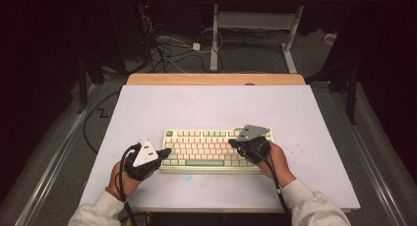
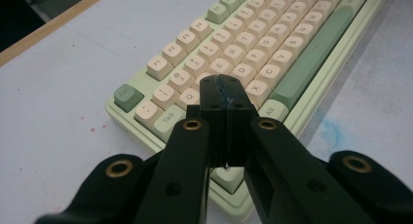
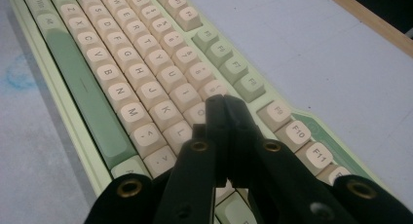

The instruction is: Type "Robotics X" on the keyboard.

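A pale green keyboard with cream keys and a green space bar lies on the white table top, near its front edge. My left gripper hovers at the keyboard's left end, jaws shut with nothing between them. In the left gripper view its tips sit over the keys near A and S of the keyboard. My right gripper is over the keyboard's right half, also shut and empty. In the right gripper view its tips are above the keys near O and P of the keyboard.
The white top rests on a wooden table whose far edge shows behind it. Beyond it stand a white desk frame and tangled cables on the floor. Faint blue smudges and red specks mark the table surface.
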A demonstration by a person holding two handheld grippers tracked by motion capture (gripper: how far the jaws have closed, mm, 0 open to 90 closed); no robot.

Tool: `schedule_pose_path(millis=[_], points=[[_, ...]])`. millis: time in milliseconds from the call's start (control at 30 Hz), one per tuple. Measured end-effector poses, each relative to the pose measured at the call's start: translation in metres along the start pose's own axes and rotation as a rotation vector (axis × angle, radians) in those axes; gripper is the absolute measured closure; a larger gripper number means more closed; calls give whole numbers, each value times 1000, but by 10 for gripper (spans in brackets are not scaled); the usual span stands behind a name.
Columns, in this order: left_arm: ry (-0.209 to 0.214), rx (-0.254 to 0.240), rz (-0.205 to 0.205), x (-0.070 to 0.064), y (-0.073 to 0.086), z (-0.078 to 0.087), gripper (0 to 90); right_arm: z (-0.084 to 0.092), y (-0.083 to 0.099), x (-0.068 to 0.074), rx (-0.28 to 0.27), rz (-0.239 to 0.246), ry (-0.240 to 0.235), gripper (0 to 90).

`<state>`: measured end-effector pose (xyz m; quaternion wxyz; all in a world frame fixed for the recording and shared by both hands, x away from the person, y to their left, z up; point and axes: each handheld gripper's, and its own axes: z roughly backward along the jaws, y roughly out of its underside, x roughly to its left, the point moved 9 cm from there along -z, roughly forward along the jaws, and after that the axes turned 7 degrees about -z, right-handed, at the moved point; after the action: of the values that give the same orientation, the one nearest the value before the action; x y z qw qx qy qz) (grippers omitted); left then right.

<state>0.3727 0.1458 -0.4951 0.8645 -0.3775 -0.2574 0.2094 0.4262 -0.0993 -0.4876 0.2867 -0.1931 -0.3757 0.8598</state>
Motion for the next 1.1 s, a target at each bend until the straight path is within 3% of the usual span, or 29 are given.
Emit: schedule_pose_path(millis=[267, 567, 1100], points=[[4, 9, 2, 0, 2, -2, 877, -15, -3, 11, 35, 42, -13, 900], [11, 6, 1, -1, 2, -2, 877, -32, -4, 9, 81, 42, -12, 900], [26, 19, 0, -3, 4, -5, 876, -37, -2, 11, 124, 63, -12, 900]])
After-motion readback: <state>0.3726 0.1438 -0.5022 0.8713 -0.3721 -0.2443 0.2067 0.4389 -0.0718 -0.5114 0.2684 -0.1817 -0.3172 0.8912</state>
